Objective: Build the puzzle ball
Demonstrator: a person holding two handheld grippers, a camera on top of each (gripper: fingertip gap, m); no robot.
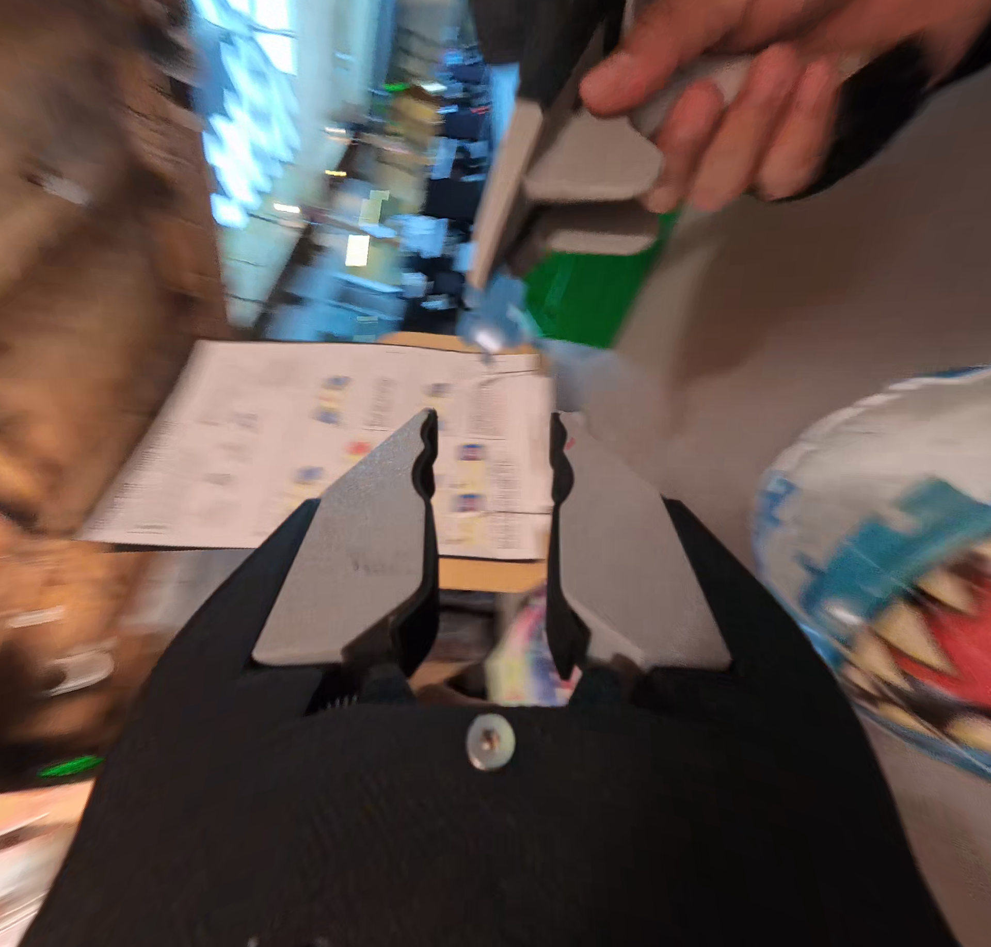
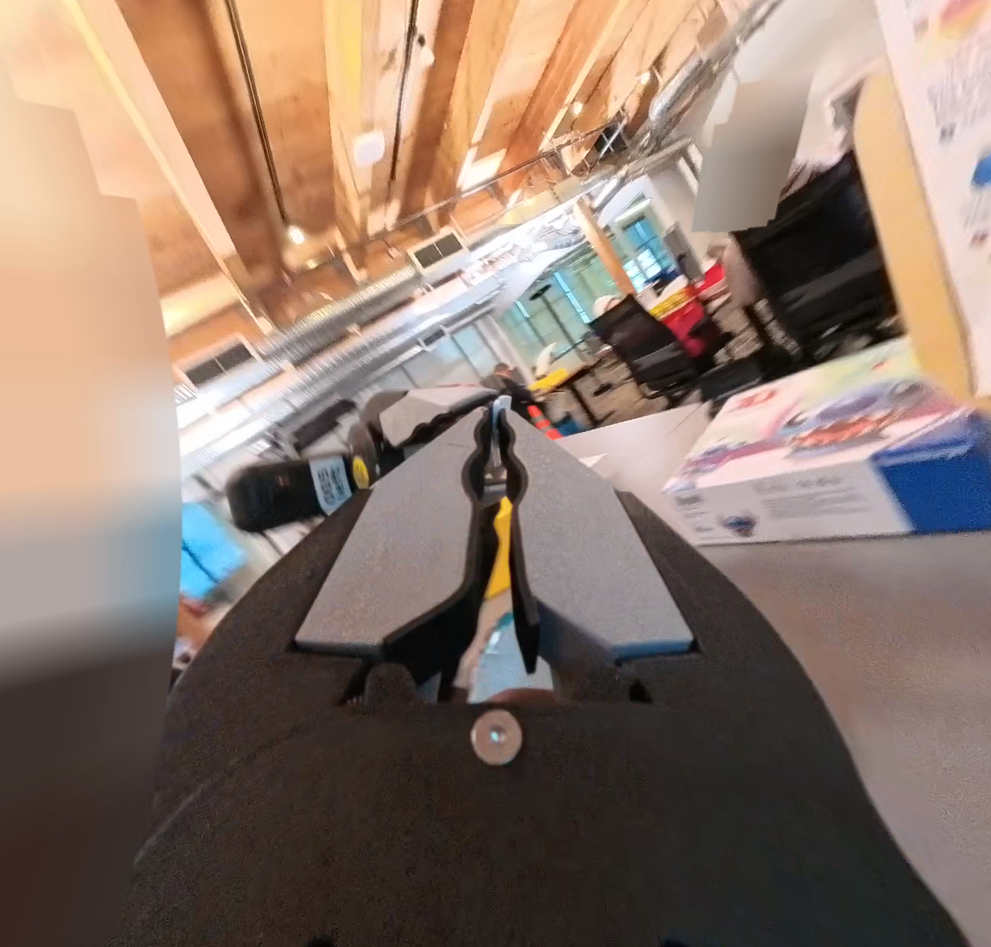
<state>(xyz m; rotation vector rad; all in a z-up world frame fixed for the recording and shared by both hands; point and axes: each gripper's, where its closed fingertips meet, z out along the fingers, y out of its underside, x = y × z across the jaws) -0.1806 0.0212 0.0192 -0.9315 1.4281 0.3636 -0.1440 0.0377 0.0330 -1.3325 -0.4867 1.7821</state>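
In the left wrist view my left gripper [image 1: 493, 428] is open and empty, held over a printed instruction sheet [image 1: 300, 438]. The partly built puzzle ball [image 1: 885, 573], white with blue, red and yellow printing, sits at the right edge, blurred. My right gripper [image 1: 501, 278], held by a hand [image 1: 751, 63], comes in from the upper right and is shut on a small blue puzzle piece [image 1: 493, 312]. In the right wrist view my right gripper [image 2: 496, 420] is shut on that thin piece [image 2: 496, 455], seen edge-on. The left gripper [image 2: 423, 406] shows just beyond its tips.
A green box-like object [image 1: 590, 288] lies behind the right gripper on the pale table [image 1: 804, 331]. The puzzle's blue and white box [image 2: 831, 471] lies flat at the right. A cardboard panel with a sheet on it [image 2: 922, 144] stands at the far right. Both views are motion-blurred.
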